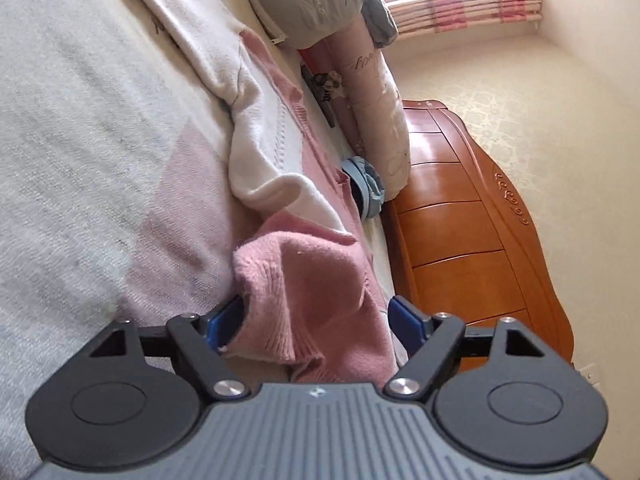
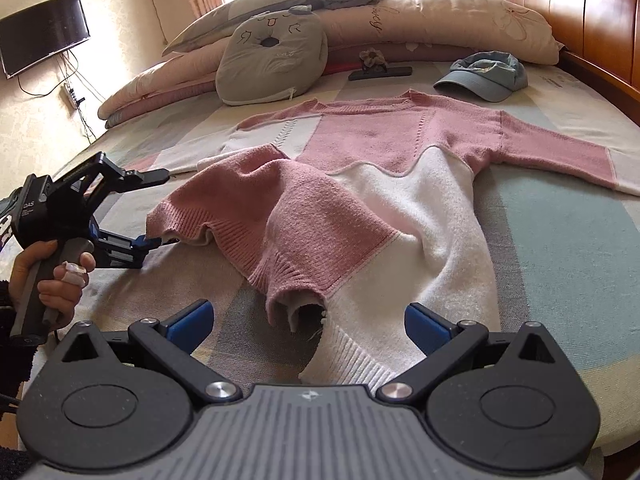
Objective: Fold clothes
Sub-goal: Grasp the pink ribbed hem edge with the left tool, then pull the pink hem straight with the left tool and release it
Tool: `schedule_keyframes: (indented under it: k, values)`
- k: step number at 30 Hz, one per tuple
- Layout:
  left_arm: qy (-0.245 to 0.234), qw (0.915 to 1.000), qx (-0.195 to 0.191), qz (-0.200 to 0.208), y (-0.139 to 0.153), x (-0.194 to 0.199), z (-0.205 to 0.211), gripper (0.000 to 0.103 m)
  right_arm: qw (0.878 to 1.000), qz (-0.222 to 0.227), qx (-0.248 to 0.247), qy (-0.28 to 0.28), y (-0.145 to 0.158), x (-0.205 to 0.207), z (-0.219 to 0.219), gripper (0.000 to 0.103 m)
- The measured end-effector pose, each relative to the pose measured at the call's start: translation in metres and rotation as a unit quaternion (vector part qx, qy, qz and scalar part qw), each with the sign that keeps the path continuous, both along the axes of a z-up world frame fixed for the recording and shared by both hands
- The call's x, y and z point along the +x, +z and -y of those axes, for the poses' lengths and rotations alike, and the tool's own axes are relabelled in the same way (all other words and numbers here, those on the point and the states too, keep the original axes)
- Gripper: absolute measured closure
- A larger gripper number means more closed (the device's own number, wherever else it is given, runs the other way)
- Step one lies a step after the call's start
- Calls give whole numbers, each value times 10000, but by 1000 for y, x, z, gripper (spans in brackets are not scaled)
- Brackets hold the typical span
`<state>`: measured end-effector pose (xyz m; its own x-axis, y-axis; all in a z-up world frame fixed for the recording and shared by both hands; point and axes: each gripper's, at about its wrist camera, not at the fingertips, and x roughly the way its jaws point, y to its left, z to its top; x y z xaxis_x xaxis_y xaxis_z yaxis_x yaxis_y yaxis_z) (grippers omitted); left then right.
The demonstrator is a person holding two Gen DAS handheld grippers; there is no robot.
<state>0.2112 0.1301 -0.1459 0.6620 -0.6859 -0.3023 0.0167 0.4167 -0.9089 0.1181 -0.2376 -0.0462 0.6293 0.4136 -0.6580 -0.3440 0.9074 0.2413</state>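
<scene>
Pink-and-white sweater (image 2: 380, 184) flat on the bed (image 2: 560, 240), collar toward 12 o'clock, one sleeve (image 2: 280, 216) doubled across the chest, the other stretched toward 3 o'clock. Left gripper (image 2: 156, 208) spread wide at 9 o'clock around pink knit, not pinching; right gripper (image 2: 308, 316) spread at 6 o'clock. Close on a full bite, lift low, lay edges square. Unclear whether left fingers touch cloth; far cuff cut off.

Sweater (image 2: 384, 184) lies on bed (image 2: 560, 240); cap (image 2: 484, 76) behind it; pillows (image 2: 272, 60) behind.
</scene>
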Motion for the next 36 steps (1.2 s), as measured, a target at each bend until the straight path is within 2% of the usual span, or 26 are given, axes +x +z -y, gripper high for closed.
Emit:
schedule_keyframes:
  k: [6,10,12,14,17,22,24,25,32,36]
  values:
    - [-539,9980,342,40,6,20,32,26,10000,-18,-32,-21,-2,4,-1,0]
    - [-328,9994,47,103,1,12,27,28,10000,-17,-27,6,-2,6,-4,0]
    - [-20,9997,-220,-88,-10,10,15,49,10000,-43,-51,40,-5,5,-5,0]
    - [274,9980,-506,-274,-21,5,5,62,9999,-92,-68,38,-8,5,-5,0]
    - [393,9971,-595,-279,-28,-2,2,67,9999,-166,-28,7,-12,7,-3,0]
    - [507,9971,-443,-348,-31,-5,3,75,9998,-210,-2,-37,-15,6,-1,0]
    - [523,9976,-250,-384,-30,-5,5,91,9998,-211,6,-44,-15,6,-2,0]
    - [519,9978,-146,-399,-29,-6,6,94,9998,-211,7,-47,-15,5,-2,0]
    - [432,9983,346,-201,-6,-26,8,98,9998,-181,-10,-54,-14,2,0,0]
    - [451,9978,485,-73,10,-44,-1,99,9999,-112,26,20,-11,-1,0,0]
